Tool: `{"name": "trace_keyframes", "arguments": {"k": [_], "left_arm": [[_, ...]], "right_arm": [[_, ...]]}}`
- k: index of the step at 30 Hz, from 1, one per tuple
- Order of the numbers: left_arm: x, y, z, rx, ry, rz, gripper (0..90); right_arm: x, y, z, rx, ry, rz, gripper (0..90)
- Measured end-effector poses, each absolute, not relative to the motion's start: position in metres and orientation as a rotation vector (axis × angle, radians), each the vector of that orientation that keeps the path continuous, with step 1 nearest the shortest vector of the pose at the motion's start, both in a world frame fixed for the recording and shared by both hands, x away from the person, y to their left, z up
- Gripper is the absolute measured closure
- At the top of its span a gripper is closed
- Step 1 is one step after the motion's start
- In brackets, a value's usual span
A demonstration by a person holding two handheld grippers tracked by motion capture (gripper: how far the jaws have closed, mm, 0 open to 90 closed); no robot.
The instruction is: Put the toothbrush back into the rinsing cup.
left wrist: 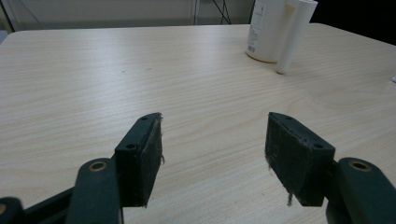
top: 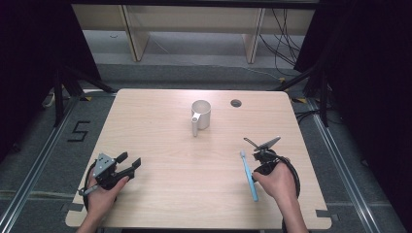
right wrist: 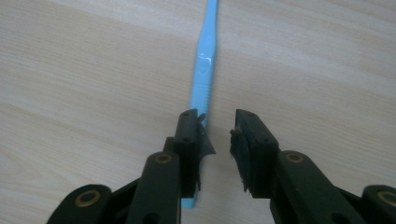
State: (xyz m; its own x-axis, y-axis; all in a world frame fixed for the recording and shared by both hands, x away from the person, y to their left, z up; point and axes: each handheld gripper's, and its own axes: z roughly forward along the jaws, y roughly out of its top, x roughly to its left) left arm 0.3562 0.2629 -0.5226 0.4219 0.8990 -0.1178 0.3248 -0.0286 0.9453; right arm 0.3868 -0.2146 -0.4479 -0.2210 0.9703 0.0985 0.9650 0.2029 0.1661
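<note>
- The wooden counter (top: 194,194) carries a white mug (top: 200,115) near its far edge, handle turned toward the person
- The left tongs (left wrist: 215,140) rest at the near left, jaws spread wide with nothing between them
- The right tongs (right wrist: 218,135) stand partly open over a blue toothbrush (right wrist: 201,79), which lies flat at the near right, its handle beside one pad, not clamped

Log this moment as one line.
right gripper: jaws astride toothbrush, not clamped | left gripper: open, idle | mug: upright
</note>
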Motion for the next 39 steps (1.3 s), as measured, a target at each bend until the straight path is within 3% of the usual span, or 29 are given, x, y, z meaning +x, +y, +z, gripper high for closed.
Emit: {"name": "trace_keyframes", "arguments": {"k": [39], "left_arm": [[0.356,0.262,-0.523,1.582,1.114,0.659,36.5]], "right_arm": [[0.393,-0.200,-0.470,1.974,2.483,0.112,73.9]]}}
